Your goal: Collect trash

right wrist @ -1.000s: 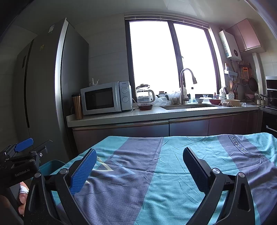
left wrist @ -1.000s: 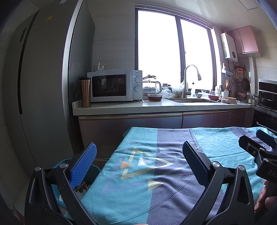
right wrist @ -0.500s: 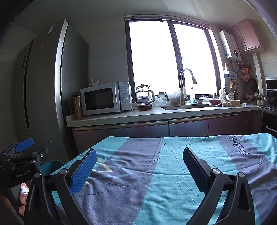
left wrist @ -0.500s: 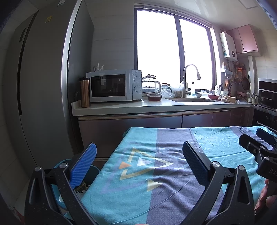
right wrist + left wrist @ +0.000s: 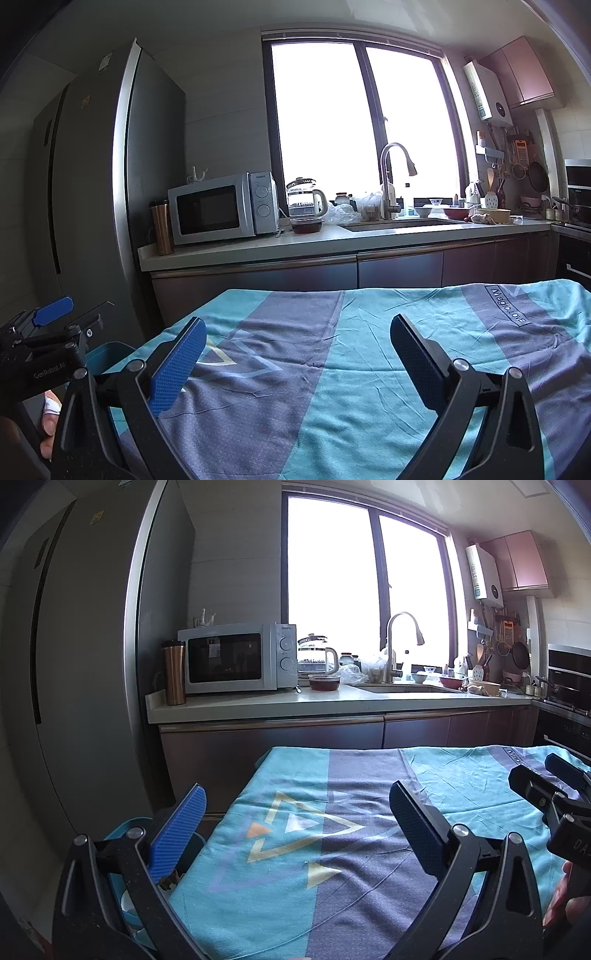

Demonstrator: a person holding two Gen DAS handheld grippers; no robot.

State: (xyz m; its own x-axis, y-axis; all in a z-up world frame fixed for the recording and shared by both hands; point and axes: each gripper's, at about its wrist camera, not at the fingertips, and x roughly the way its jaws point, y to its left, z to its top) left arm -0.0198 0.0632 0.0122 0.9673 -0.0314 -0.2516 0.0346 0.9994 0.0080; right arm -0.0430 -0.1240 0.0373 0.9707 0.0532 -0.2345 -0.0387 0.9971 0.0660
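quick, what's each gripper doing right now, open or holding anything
Left gripper: open, holding nothing.
Right gripper: open, holding nothing.

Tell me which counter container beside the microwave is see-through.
The glass kettle on the microwave's window side is see-through. The copper travel mug, on the fridge side, is opaque metal.

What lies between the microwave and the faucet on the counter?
A glass kettle, a dark lidded bowl in front of it, then crumpled plastic bags, counting from the microwave toward the faucet; clearest in the right wrist view.
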